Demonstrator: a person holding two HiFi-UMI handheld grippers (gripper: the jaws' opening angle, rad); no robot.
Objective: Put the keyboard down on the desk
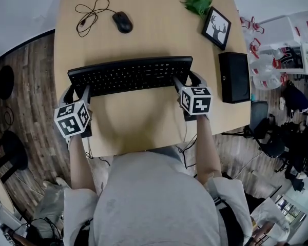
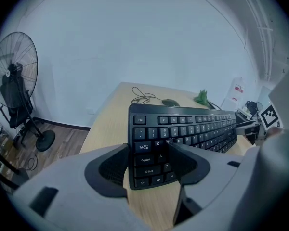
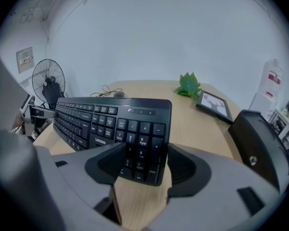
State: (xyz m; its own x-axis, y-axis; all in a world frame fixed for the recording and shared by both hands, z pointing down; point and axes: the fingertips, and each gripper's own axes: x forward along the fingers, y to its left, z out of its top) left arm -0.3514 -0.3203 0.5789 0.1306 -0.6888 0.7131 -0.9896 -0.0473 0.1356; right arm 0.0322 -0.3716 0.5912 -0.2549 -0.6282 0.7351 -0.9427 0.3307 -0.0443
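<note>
Desk (image 1: pixel 143 118) lay bare beneath keyboard (image 1: pixel 131 75), left gripper (image 1: pixel 77 93) and right gripper (image 1: pixel 187 81) each clamped on one end; uneven lowering risked twisting it loose, dropping near front edge.

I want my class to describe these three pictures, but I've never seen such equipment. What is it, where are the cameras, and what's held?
No robot here: a person holds a two-jaw tool in each hand. The head view looks down from a camera on the person's head; the other two ride on the tools and look along their jaws. The left tool and right tool each grip one end of a black keyboard over a wooden desk. Whether it touches the desk is unclear. Also there: a mouse, a plant, a framed picture and a black box.
</note>
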